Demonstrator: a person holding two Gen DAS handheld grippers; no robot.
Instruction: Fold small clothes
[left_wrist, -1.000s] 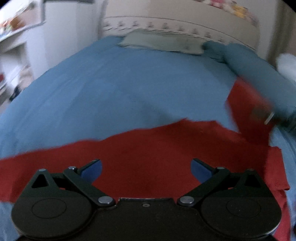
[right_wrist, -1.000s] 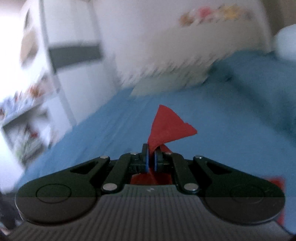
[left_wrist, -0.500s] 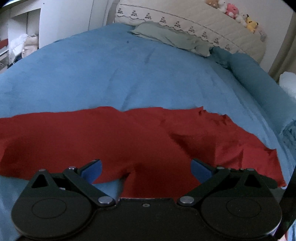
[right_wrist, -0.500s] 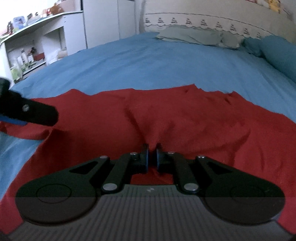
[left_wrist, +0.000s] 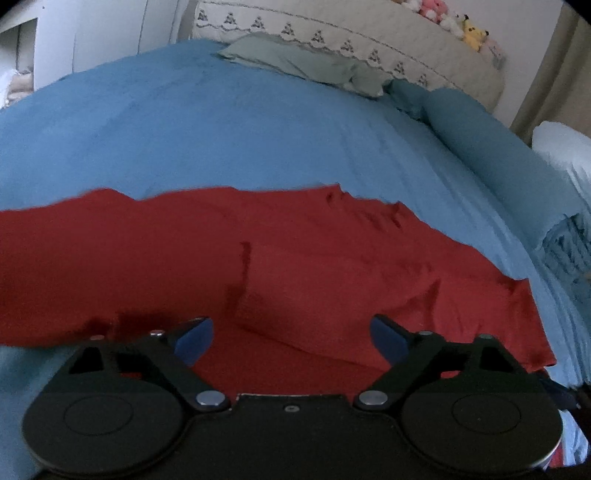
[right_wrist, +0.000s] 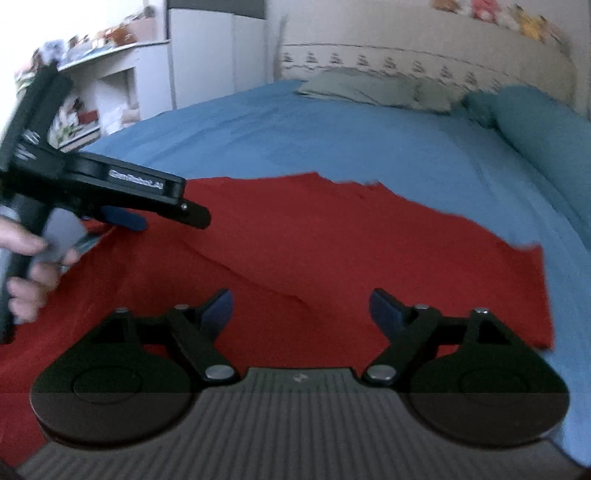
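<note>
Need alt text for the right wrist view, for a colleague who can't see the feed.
The right tongs stand wide open, nothing between them, above a red garment spread flat on a blue bedspread. At left, a hand holds the left tongs over the garment's edge. Pillows and a headboard lie beyond.

Red garment (creased) lies flat on bed.

The right gripper is black, with blue finger pads, silver pivot screws and a ribbed grey body.
</note>
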